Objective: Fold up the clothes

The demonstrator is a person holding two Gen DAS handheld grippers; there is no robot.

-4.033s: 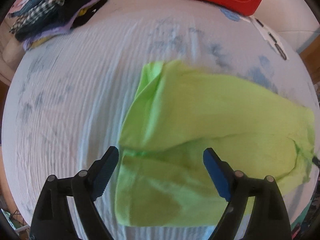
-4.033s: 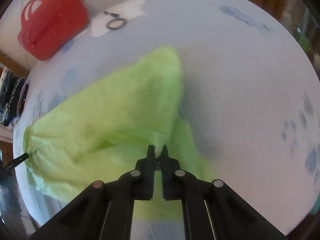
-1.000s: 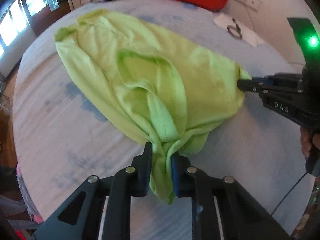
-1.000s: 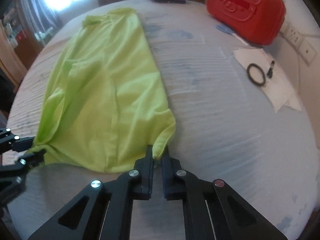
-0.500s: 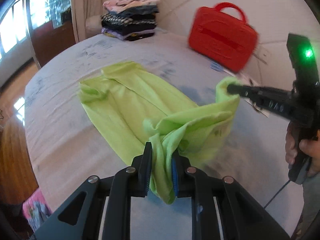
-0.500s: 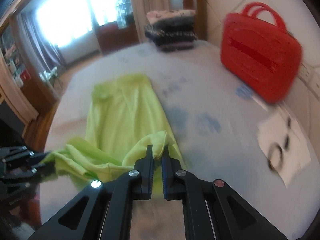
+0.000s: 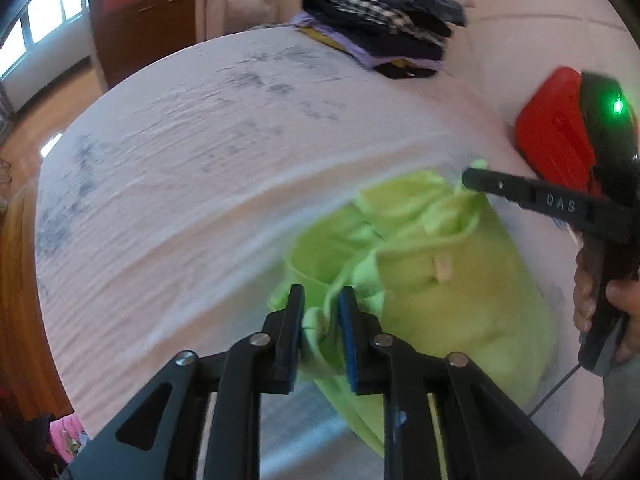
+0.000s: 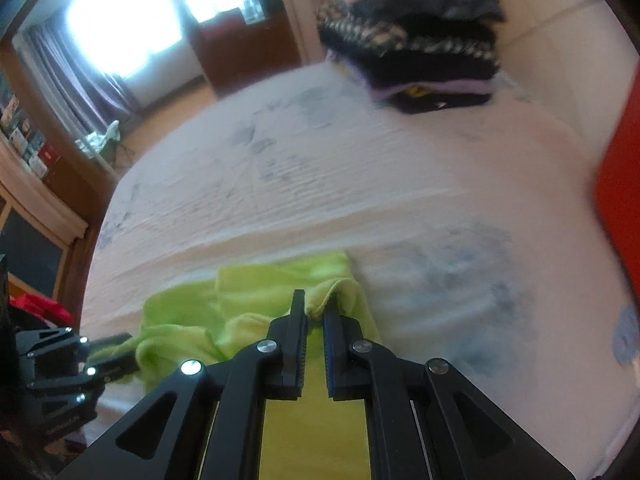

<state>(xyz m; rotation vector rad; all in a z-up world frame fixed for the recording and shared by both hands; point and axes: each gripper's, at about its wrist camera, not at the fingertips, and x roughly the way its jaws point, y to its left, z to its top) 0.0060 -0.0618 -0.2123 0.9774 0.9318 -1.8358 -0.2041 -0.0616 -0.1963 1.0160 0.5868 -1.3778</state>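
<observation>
Fabric is on the move: the lime-green shirt point(image 7: 460, 280) that lay stretched long across the bed point(image 7: 180, 168) a second ago now sits bunched near the bed's near edge, its gripped end carried up and over toward the far side. The left gripper point(image 7: 320, 312) is clamped on a gathered wad of the shirt's hem, cloth filling the narrow gap between its fingers. The right gripper point(image 8: 315, 312) pinches another corner of the same garment; its jaws stand nearly together with a fold of green caught at the tips. In the left wrist view that right gripper point(image 7: 476, 178) reaches in from the right, a hand point(image 7: 608, 312) wrapped round its handle and a green light glowing on its body.

Half a second back the shirt still trailed flat behind the two grips; now most of it is doubled under them, which reads as a lengthwise fold being laid over. Both frames are smeared with motion, so whether the lifted edge has met the lower layer squarely probably cannot be judged yet.

A stack of folded clothes point(image 8: 416, 36) waits at the bed's far corner, well apart from the shirt, and a red case point(image 7: 552, 136) stands at the right edge.
</observation>
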